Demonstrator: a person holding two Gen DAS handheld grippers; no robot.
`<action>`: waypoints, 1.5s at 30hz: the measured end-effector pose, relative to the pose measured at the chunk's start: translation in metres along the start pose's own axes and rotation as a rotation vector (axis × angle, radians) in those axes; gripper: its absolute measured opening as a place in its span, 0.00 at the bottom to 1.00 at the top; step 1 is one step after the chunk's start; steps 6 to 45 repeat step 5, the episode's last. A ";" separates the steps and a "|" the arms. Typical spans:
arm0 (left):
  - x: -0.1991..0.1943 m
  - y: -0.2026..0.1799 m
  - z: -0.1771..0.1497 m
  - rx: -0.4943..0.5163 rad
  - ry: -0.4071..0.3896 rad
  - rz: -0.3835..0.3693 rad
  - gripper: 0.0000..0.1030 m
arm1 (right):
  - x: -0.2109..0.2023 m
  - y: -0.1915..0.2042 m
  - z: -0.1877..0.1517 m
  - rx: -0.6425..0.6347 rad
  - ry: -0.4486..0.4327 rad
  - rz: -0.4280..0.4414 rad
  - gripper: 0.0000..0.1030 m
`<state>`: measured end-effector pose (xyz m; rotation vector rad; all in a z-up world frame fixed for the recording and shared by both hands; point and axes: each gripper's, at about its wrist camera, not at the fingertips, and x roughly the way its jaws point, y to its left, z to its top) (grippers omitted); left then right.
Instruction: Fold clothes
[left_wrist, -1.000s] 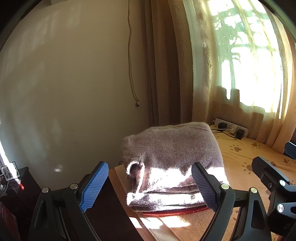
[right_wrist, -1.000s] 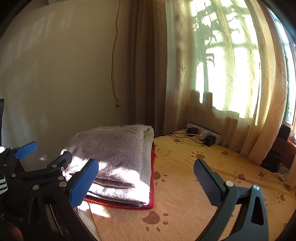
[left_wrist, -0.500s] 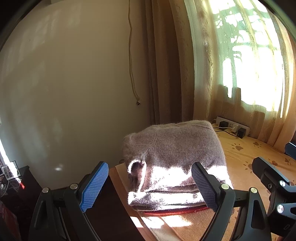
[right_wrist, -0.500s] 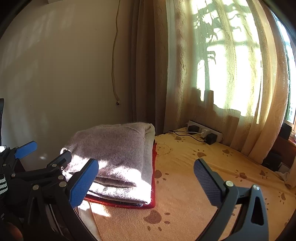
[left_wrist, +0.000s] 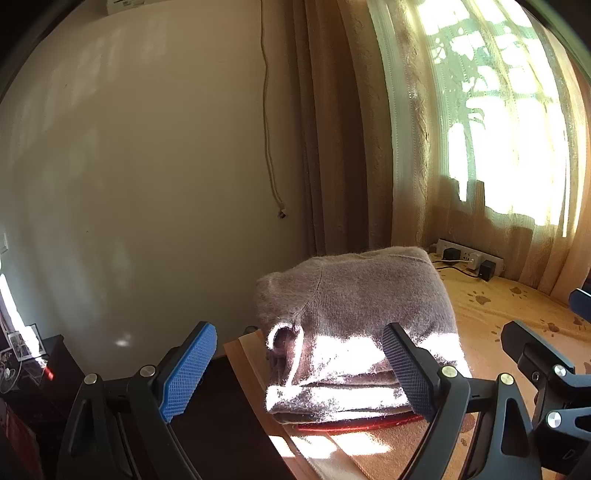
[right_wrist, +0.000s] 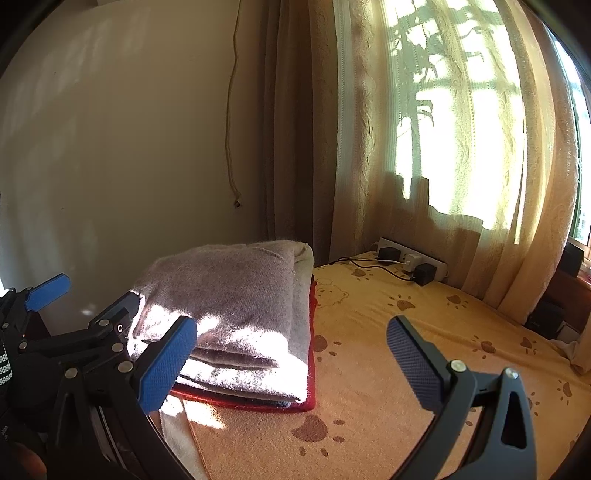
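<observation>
Home bedroom, paw-print bedsheet (right_wrist: 424, 369), lace curtains (right_wrist: 461, 129), power strip (right_wrist: 413, 260), folded clothes (right_wrist: 240, 306)

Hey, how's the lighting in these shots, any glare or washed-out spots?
Left wrist view: sun blows out the sweater's front folds; window overexposed. Right wrist view: the same patch glares on the sweater, leaf shadows fall on the curtain, fisheye bends the edges.

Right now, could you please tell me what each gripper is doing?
Left gripper: jaws open, holding nothing, short of the folded grey sweater.
Right gripper: jaws open, holding nothing.

No legible text (anywhere in view)
</observation>
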<state>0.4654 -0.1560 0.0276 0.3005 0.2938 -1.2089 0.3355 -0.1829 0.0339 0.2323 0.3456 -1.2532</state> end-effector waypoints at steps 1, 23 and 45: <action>0.000 0.000 0.000 -0.001 0.002 0.001 0.90 | 0.000 0.000 0.000 -0.001 -0.001 0.000 1.00; 0.001 0.002 0.000 -0.009 0.012 -0.001 0.90 | 0.000 0.001 0.000 -0.001 -0.001 0.001 1.00; 0.001 0.002 0.000 -0.009 0.012 -0.001 0.90 | 0.000 0.001 0.000 -0.001 -0.001 0.001 1.00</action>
